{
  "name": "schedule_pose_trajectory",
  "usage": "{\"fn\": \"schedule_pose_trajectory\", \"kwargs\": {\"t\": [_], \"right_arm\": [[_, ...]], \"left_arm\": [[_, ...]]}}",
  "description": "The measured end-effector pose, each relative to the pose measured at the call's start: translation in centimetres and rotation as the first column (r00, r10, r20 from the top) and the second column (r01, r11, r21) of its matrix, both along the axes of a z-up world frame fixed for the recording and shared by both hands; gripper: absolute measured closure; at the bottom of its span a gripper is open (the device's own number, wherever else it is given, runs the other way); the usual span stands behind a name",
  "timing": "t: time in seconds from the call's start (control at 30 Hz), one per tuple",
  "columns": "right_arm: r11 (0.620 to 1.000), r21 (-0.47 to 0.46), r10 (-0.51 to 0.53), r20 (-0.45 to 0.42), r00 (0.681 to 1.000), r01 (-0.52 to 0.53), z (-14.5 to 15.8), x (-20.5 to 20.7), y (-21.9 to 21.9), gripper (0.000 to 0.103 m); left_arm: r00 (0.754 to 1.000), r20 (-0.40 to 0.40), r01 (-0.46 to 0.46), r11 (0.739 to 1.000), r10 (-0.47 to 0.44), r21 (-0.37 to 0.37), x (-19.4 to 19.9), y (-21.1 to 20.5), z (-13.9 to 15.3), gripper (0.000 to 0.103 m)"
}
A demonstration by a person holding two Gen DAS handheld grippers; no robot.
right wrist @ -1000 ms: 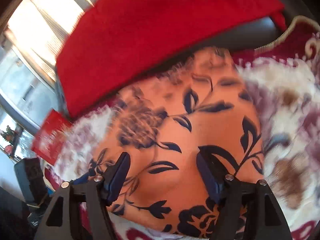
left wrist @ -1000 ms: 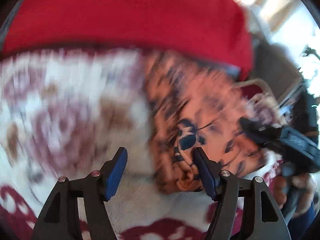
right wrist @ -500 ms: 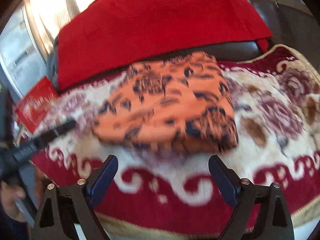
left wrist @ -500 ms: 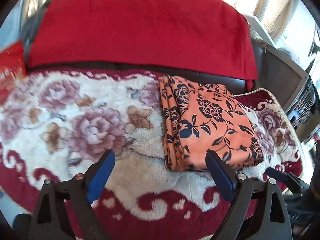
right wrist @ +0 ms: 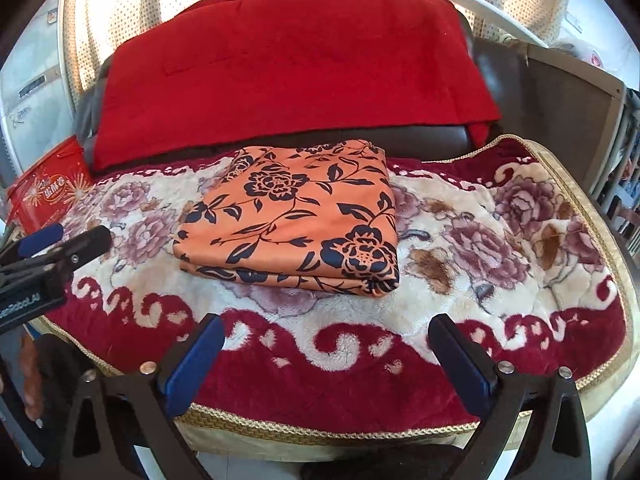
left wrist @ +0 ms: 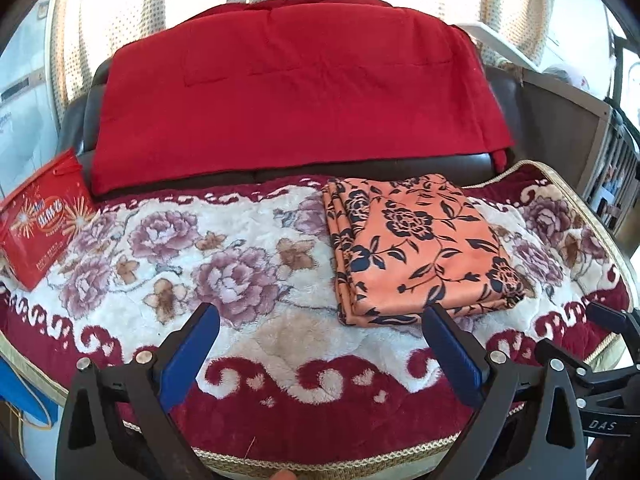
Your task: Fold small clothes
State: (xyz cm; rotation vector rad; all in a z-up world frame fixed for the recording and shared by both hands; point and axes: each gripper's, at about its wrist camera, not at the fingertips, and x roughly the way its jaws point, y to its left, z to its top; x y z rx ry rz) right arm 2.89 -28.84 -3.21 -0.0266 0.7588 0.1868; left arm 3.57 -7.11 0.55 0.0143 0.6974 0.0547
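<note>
You see one folded cloth (left wrist: 420, 248), one blanket (left wrist: 248, 240), one red throw (left wrist: 296, 92), one red bag (left wrist: 40, 216), your two grippers, left (left wrist: 320, 344), right (right wrist: 326, 354)

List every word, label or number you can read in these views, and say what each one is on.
"DAS": on the right hand-held gripper body, at the left wrist view's lower right edge.
"RobotAI", its start cut off by the frame: on the left hand-held gripper body, in the right wrist view.
Red box: white characters among firework marks, too blurred to read.
Grey appliance: a script logo, unreadable.
</note>
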Motion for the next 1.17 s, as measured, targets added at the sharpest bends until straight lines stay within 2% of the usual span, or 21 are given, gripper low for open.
{"fn": "schedule_pose_trajectory", "kwargs": {"t": [0.17, 0.47, 0.6, 0.8, 1.03, 1.17], "right_arm": [[1.000, -0.004, -0.021, 0.018, 1.000, 0.022, 0.4, -0.6, -0.3, 0.000], [0.989, 0.030, -0.149, 0.060, 0.987, 0.147, 2.7, 0.5, -2.6, 0.000], [0.990, 0.021, -0.139, 0.053, 0.989, 0.139, 2.5, 1.1, -2.2, 0.000], [0.993, 0.010, -0.116, 0.048, 0.992, 0.116, 2.1, 1.7, -1.3, 0.000], [0.993, 0.006, -0.115, 0.050, 0.992, 0.115, 2.4, 3.3, -1.3, 0.000], [0.993, 0.005, -0.114, 0.044, 0.992, 0.114, 2.3, 4.5, -1.4, 0.000]], "left_arm": [[1.000, 0.021, 0.014, 1.000, -0.014, -0.004, -0.8, -0.9, 1.0, 0.001], [1.000, 0.030, -0.001, 1.000, 0.001, -0.004, -0.7, -2.2, 1.8, 0.000], [0.999, 0.028, -0.025, 0.998, 0.024, 0.050, -0.3, -2.9, 1.8, 0.000], [0.999, 0.044, 0.007, 1.000, -0.007, -0.012, 0.1, -2.7, 2.1, 0.000], [0.998, 0.055, 0.023, 0.999, -0.021, -0.031, 1.6, -2.9, 2.2, 0.000], [0.996, 0.082, 0.047, 0.999, -0.047, -0.005, 2.4, -3.7, 2.4, 0.000]]}}
